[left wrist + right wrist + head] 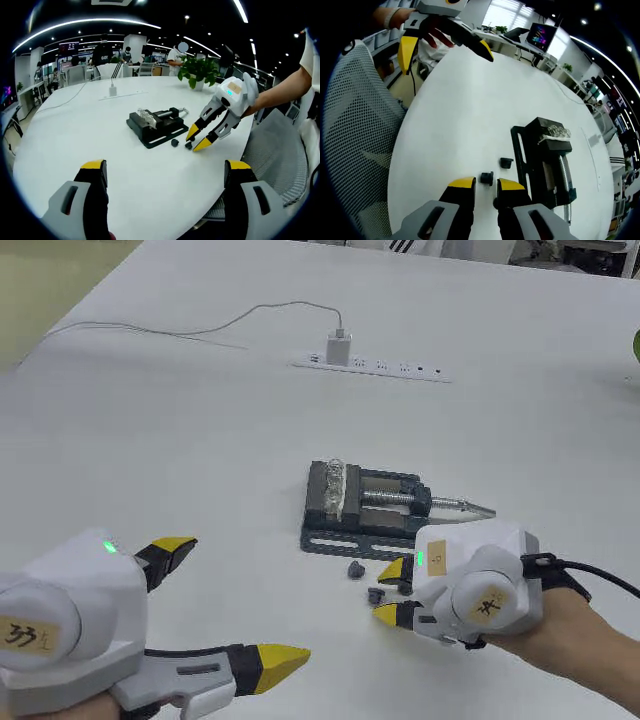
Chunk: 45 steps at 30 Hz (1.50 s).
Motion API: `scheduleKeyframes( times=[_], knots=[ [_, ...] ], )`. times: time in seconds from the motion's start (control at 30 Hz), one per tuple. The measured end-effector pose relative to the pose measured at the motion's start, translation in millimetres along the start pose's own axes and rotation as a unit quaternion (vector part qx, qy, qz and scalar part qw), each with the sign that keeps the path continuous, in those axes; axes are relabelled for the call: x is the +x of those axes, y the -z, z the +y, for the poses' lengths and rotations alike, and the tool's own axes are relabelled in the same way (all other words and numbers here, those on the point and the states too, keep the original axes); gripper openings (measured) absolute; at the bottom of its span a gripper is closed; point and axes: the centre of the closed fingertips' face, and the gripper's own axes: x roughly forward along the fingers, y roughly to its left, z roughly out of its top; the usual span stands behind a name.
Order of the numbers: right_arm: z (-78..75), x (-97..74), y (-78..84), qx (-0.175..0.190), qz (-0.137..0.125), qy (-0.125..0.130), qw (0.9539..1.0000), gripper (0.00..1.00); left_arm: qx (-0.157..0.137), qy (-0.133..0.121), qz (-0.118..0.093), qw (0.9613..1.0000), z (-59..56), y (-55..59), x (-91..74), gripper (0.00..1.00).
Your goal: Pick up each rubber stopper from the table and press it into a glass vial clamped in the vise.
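Observation:
A black vise (375, 515) stands mid-table with a clear glass vial (336, 484) clamped in its jaws; it also shows as the vise (156, 126) and the vise (546, 160). Two small dark rubber stoppers lie just in front of it: one stopper (355, 568) near the vise base, another stopper (376, 594) closer to me. My right gripper (390, 593) hovers low over the table, open, its yellow tips either side of that nearer stopper (486, 178) without touching it; the other stopper (506, 162) lies ahead. My left gripper (228, 602) is open wide at the lower left, far from the vise.
A white power strip (370, 365) with a plugged charger (338, 347) and a cable lies at the back of the white table (180, 440). A mesh chair (355, 130) stands by the table's near edge. A potted plant (198, 70) sits at the far side.

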Motion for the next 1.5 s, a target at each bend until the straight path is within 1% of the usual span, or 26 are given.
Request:
scheduleKeyframes(
  times=[0.1, 0.2, 0.27, 0.4, 0.73, 0.8, 0.83, 0.9, 0.93, 1.0, 1.03, 1.07, 1.1, 1.13, 1.2, 1.3, 1.37, 1.4, 1.47, 1.5],
  knots=[
    [0.1, 1.0, 0.5, -0.005, 0.002, 0.002, 1.0, 0.11, -0.003, -0.001, 0.001, 1.0, 0.2, 2.0, -0.6, 0.97],
    [-0.2, 2.1, -0.9, -0.004, -0.001, 0.003, 1.0, 0.1, -0.006, -0.001, 0.003, 1.0, 0.8, 4.8, -0.1, 0.96],
    [-0.8, 2.9, -0.9, -0.011, 0.001, 0.005, 0.9999, 0.07, -0.007, 0.0, 0.004, 1.0, 0.2, 6.4, 0.4, 0.96],
    [-1.4, 3.0, -0.6, -0.016, 0.002, 0.004, 0.9999, 0.07, -0.009, 0.004, 0.005, 0.9999, -2.3, 8.2, 1.8, 0.96],
    [-0.7, 3.1, -1.3, -0.039, 0.004, 0.008, 0.9992, 0.07, -0.017, 0.014, 0.002, 0.9998, -7.6, 5.8, 5.8, 0.95],
    [-2.1, 1.3, -2.1, -0.048, 0.005, 0.015, 0.9987, 0.07, -0.018, 0.015, -0.001, 0.9997, -7.6, 4.4, 6.2, 0.94],
    [-3.9, -2.0, -4.1, -0.046, 0.004, 0.021, 0.9987, 0.07, -0.021, 0.017, -0.001, 0.9996, -7.9, 3.5, 6.8, 0.94],
    [-8.1, -9.5, -10.0, -0.04, -0.008, 0.032, 0.9986, 0.07, -0.025, 0.022, -0.001, 0.9995, -8.9, 1.7, 7.9, 0.93],
    [-9.9, -12.6, -11.9, -0.043, -0.011, 0.037, 0.9983, 0.07, -0.026, 0.024, -0.001, 0.9994, -9.8, 0.8, 8.5, 0.93],
    [-15.6, -20.8, -16.1, -0.057, -0.016, 0.054, 0.9968, 0.07, -0.028, 0.031, -0.002, 0.9991, -11.1, -1.2, 10.4, 0.92],
    [-16.1, -24.3, -16.6, -0.061, -0.015, 0.058, 0.9964, 0.07, -0.031, 0.034, -0.004, 0.9989, -11.4, -2.2, 11.5, 0.91],
    [-21.0, -30.7, -19.3, -0.067, -0.017, 0.074, 0.9949, 0.07, -0.038, 0.038, -0.005, 0.9985, -11.5, -4.2, 12.9, 0.9],
    [-22.8, -35.3, -23.0, -0.07, -0.024, 0.082, 0.9939, 0.07, -0.04, 0.04, -0.007, 0.9984, -11.2, -5.7, 14.0, 0.9],
    [-22.3, -39.1, -24.6, -0.066, -0.027, 0.082, 0.9941, 0.07, -0.042, 0.042, -0.009, 0.9982, -11.2, -7.2, 14.5, 0.89],
    [-25.8, -48.8, -28.1, -0.067, -0.032, 0.098, 0.9924, 0.07, -0.048, 0.049, -0.01, 0.9976, -11.7, -11.0, 17.4, 0.89],
    [-30.6, -61.3, -31.3, -0.085, -0.036, 0.121, 0.9884, 0.07, -0.057, 0.07, -0.012, 0.9959, -16.9, -17.9, 21.8, 0.84],
    [-33.5, -69.8, -34.3, -0.096, -0.04, 0.138, 0.9849, 0.07, -0.062, 0.087, -0.011, 0.9942, -21.7, -22.7, 25.2, 0.78],
    [-36.3, -75.4, -37.3, -0.106, -0.045, 0.153, 0.9816, 0.07, -0.062, 0.097, -0.011, 0.9933, -25.5, -26.8, 27.1, 0.75],
    [-38.0, -82.0, -39.6, -0.107, -0.049, 0.166, 0.9791, 0.06, -0.06, 0.105, -0.016, 0.9926, -28.2, -33.0, 29.4, 0.69],
    [-39.3, -86.9, -43.8, -0.115, -0.058, 0.176, 0.976, 0.06, -0.062, 0.111, -0.019, 0.9917, -30.1, -37.8, 31.4, 0.67]
  ],
)
